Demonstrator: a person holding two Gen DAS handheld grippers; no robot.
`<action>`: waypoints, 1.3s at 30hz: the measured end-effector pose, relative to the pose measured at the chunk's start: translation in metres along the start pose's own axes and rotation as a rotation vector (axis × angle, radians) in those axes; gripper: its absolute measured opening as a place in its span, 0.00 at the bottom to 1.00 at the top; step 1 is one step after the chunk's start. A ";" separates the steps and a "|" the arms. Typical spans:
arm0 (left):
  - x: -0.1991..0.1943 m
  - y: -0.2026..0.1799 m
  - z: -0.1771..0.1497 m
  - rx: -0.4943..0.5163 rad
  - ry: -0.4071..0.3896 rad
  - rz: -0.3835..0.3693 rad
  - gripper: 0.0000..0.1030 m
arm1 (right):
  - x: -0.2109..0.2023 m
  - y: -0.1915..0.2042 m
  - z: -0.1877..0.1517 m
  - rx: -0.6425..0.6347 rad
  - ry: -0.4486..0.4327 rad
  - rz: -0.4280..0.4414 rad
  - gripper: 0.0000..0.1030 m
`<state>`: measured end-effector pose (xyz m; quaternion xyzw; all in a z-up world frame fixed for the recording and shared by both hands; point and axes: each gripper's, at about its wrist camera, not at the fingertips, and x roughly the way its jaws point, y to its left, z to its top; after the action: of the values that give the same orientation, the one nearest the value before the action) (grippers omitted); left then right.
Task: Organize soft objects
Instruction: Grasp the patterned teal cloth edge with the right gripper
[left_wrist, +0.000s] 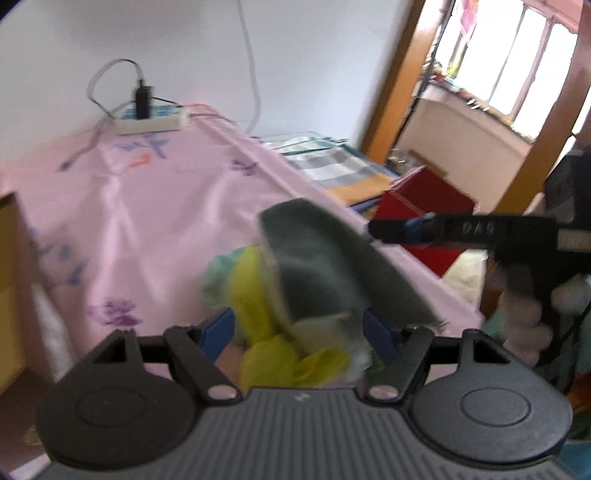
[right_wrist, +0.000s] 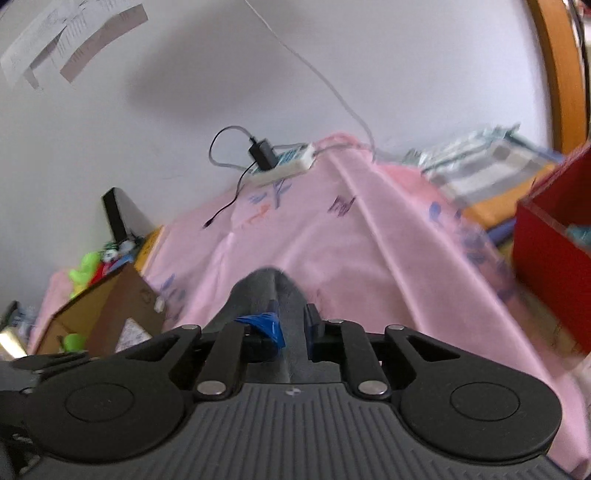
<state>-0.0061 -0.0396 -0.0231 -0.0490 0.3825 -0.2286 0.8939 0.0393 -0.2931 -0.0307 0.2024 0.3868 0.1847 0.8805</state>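
my left tongs (left_wrist: 297, 334) are clamped around a bundle of soft things: a grey plush piece (left_wrist: 325, 266) on top with a yellow-green cloth (left_wrist: 255, 291) bunched under it, all lifted above the pink cloth (left_wrist: 129, 206) that covers the tabletop. the blue pads (left_wrist: 218, 330) sit wide because the bundle is thick, but they look pressed into it on both sides. in the left view my right tongs (left_wrist: 391, 229) reach in from the side, tip right at the upper edge of the grey piece. in the right wrist view the right tongs (right_wrist: 291, 325) are pinched together on a fold of that same grey plush piece (right_wrist: 266, 291), the fabric rising between the pads.

i judge the step in hand is carrying or sorting this bundle toward a container: the cardboard box (right_wrist: 110, 306) on my left already holds bright plush toys (right_wrist: 86, 267), and a red box (right_wrist: 550, 266) stands off the right edge of the tabletop. both frames are smeared, so which one is the target i cannot tell.

to do this well i would keep both grips firm and move the two hands together, so the grey piece is not stretched or tugged out of the left hold. the yellow cloth hangs loose below; i would watch that it does not slip free, and lower the bundle well inside a box before easing either grip.
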 end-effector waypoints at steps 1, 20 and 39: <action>0.006 0.000 0.002 -0.012 0.000 -0.023 0.73 | 0.000 -0.001 -0.001 0.012 0.011 0.014 0.00; 0.066 -0.057 0.042 0.070 -0.041 -0.130 0.19 | -0.004 -0.074 0.022 0.391 0.051 0.201 0.07; 0.059 -0.076 0.017 0.202 -0.001 -0.147 0.21 | 0.051 -0.049 0.032 0.077 0.293 0.258 0.08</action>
<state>0.0133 -0.1347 -0.0302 0.0130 0.3523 -0.3307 0.8754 0.1046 -0.3171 -0.0666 0.2547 0.4882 0.3088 0.7755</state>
